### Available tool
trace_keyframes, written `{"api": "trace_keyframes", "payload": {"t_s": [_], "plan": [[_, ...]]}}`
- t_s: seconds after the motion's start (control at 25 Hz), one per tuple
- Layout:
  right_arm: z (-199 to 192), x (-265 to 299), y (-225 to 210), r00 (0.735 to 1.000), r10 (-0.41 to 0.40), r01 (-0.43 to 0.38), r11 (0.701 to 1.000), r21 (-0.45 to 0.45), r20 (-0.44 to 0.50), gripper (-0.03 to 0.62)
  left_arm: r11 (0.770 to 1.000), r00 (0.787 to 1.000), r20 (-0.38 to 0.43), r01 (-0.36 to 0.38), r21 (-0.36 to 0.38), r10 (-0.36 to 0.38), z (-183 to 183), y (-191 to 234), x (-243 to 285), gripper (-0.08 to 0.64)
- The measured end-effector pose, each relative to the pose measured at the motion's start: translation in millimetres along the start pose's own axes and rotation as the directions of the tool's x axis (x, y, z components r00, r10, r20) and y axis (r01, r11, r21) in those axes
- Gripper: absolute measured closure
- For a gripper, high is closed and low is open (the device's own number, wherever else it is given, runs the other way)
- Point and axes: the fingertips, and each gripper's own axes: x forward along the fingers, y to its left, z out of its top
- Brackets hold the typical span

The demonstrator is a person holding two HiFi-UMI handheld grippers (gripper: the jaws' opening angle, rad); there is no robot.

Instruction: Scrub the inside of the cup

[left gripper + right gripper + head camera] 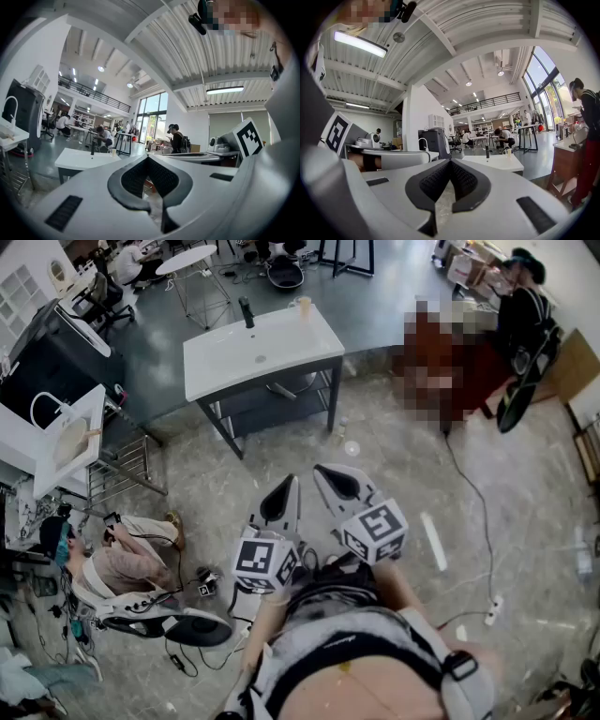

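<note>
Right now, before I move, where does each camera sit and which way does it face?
Head view: on the person's head, looking steeply down at floor and sink; shows the torso, left gripper and right gripper.
Left gripper view: on the left gripper, facing out across the hall; its shut jaws below.
Right gripper view: on the right gripper, facing likewise; shut jaws below.
Shared: all three show the sink and cup.

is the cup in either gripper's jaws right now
No, the cup stands on the white sink table, while the left gripper and right gripper are shut and empty.
</note>
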Motion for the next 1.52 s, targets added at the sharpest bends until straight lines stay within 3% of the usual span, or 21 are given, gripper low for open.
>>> {"api": "trace_keyframes", "payload": {"t_s": [0.36, 0.68, 0.92, 1.24, 1.52], "plan": [[-5.2, -10.5, -10.6, 0.999, 0.033, -0.034, 0.999, 0.018, 0.03, 0.591, 1.0, 0.999, 0.038, -0.007, -0.017, 0.008, -4.3, -14.6, 5.1, 0.565], [-17.3, -0.4, -16.4, 0.998, 0.066, -0.067, 0.997, 0.045, 0.018, 0.591, 0.999, 1.0, 0.021, -0.013, -0.038, 0.014, -15.9, -8.0, 16.5, 0.565], [-10.4, 39.9, -29.7, 0.998, 0.045, -0.046, 0.998, 0.03, 0.034, 0.591, 0.998, 0.997, 0.05, -0.058, -0.034, 0.06, -6.7, 39.7, 38.4, 0.565], [13.0, 116.6, -52.0, 0.999, -0.007, 0.008, 1.0, -0.016, 0.047, 0.591, 0.998, 0.998, 0.036, 0.057, -0.02, -0.056, 17.3, 102.4, 84.7, 0.565], [12.3, 173.7, -57.6, 0.998, -0.046, 0.046, 0.999, 0.002, 0.032, 0.591, 0.997, 0.997, -0.015, 0.08, -0.015, -0.08, 16.2, 158.4, 104.9, 0.565]]}}
